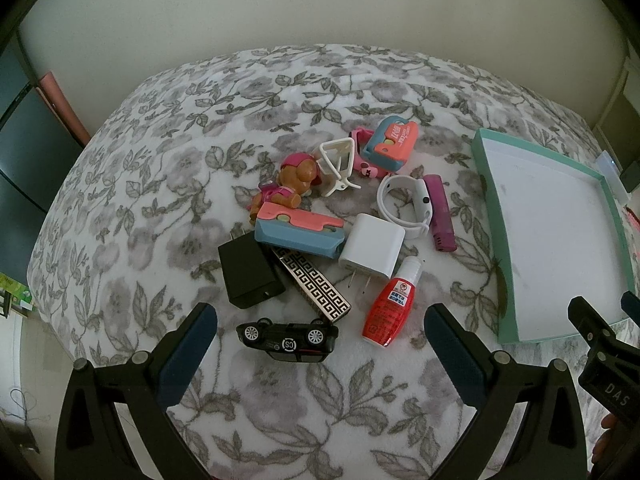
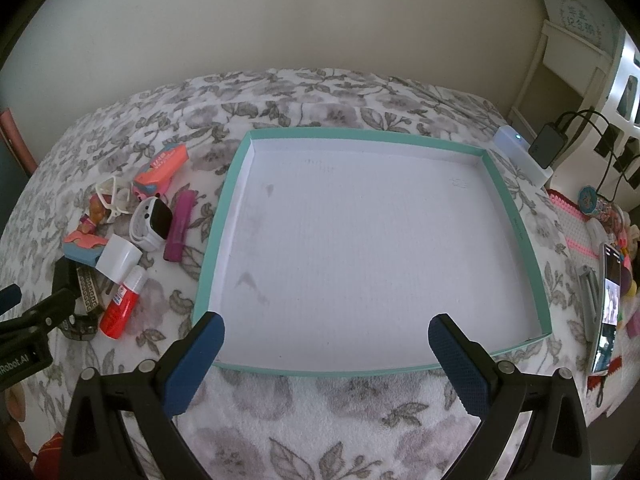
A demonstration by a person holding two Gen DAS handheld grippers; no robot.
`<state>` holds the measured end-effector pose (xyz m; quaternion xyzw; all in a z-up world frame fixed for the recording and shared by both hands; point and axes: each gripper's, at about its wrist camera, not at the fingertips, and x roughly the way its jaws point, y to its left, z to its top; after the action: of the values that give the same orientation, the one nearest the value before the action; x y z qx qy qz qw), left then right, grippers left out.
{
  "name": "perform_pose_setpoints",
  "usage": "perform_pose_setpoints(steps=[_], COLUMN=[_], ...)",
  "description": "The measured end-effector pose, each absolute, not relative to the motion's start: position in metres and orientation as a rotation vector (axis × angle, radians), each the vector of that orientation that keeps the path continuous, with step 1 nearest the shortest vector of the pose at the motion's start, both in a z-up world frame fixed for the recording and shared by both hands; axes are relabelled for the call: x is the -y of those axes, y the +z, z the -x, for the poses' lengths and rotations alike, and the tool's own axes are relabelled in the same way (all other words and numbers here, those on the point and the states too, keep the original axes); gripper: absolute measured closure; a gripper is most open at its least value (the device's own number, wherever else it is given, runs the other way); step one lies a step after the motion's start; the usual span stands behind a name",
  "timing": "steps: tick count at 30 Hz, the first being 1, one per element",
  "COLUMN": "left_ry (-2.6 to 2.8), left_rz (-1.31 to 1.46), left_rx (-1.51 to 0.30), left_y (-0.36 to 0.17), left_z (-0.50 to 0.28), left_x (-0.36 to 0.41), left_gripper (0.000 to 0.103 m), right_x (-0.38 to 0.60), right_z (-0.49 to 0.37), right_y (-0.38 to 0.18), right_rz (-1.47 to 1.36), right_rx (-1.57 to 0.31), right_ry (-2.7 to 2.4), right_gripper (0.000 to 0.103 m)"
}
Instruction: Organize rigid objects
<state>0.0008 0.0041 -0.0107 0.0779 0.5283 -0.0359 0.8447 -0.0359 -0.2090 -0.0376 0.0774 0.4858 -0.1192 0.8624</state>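
While our two tongs hang over the bed, both are spread wide and hold nothing; the left tongs (image 1: 320, 328) sit just above a small black toy car (image 1: 287, 338) that lies on its side, and the right tongs (image 2: 326, 334) sit at the near edge of the tray (image 2: 516, 220). We see a soft, fuzzy blanket (image 1: 168, 184) with grey flowers and leaves on it; the tray is a flat square box, teal outside and white inside, and nothing is in it. To the left of the tray lies a pile of hard things, all close or touching. We count two plug blocks, one black (image 1: 250, 274) and one white (image 1: 372, 246), both boxy and smooth; two pink and blue plastic toys (image 1: 300, 230) (image 1: 390, 142); one red bottle (image 1: 390, 306) with a white cap; one flat bar (image 1: 314, 290) with a shiny maze pattern; one purple stick (image 1: 440, 212); one white watch (image 1: 408, 204) with a round band; one white clip (image 1: 338, 166); one brown puppy toy (image 1: 290, 188) in pink.
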Motion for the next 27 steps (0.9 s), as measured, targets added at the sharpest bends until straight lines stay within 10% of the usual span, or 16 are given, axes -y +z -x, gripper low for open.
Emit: perform_pose_setpoints(steps=[27], left_ry=[0.069], left_rz=[-0.022], left_rx=[-1.051], left_y=[0.024], left_z=[-0.009], left_x=[-0.067], left_gripper=[0.0], right_x=[0.166], right_z=[0.023], right_y=[0.003], right_rz=[-0.21], right_rx=[-0.928], right_ry=[-0.022], right_gripper=[0.0])
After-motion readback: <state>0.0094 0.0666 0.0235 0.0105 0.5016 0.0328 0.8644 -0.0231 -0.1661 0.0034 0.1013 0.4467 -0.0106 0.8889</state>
